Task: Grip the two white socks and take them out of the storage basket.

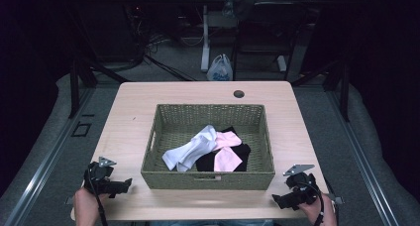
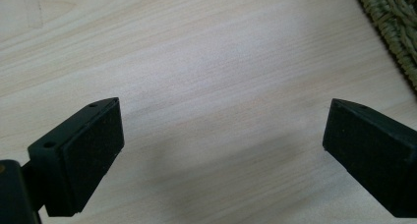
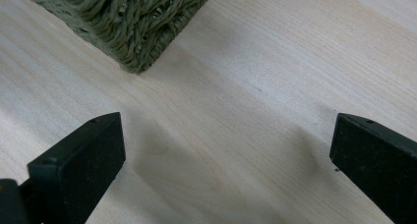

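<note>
tools [image 1: 128, 185] [image 1: 275, 201] gape empty beside basket [image 1: 208, 179].

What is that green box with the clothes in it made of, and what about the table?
The olive-green rectangular basket looks woven from twisted fibre cords, maybe seagrass or paper rope; the plaited strands show up close. The pale table looks like light wood or wood-look laminate, smooth and matt, with fine grain lines.

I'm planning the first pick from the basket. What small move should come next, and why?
Probably lift the left gripper over the basket rim toward the white sock: both grippers rest open and empty on the table, and that sock lies nearest it.
</note>
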Demonstrator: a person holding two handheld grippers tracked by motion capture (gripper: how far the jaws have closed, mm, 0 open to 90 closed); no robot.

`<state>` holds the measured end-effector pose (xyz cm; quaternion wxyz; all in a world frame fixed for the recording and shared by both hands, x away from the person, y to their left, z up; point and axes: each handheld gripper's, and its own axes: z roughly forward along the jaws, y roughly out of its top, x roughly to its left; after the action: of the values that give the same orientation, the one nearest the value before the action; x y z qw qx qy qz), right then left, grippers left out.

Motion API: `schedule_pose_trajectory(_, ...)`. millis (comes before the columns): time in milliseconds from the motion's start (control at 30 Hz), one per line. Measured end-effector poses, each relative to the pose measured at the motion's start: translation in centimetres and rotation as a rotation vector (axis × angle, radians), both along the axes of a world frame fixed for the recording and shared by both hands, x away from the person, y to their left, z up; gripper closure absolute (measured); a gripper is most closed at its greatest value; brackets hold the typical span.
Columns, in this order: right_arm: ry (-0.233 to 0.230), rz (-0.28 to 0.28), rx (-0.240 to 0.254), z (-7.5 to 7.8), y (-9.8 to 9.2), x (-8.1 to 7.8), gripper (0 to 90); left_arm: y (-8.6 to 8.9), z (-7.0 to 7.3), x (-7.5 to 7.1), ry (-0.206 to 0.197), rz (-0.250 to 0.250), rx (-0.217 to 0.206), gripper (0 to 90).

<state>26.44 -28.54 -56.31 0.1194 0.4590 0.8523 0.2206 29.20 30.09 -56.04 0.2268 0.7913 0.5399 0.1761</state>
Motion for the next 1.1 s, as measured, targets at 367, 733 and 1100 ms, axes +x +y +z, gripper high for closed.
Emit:
schedule_pose_trajectory(367,-0.001,-0.004,-0.003,0.0,0.0,0.0,0.0,0.7,1.6,-0.2,-0.031,0.017,-0.016,2.1)
schedule_pose_trajectory(733,0.005,-0.006,-0.004,-0.2,0.2,-0.2,0.0,0.4,4.8,-0.9,-0.081,-0.014,-0.115,0.5)
schedule_pose_trajectory(1100,0.014,-0.016,-0.012,-0.4,0.1,-0.1,0.0,-1.2,7.2,-0.8,-0.125,-0.080,-0.150,0.3)
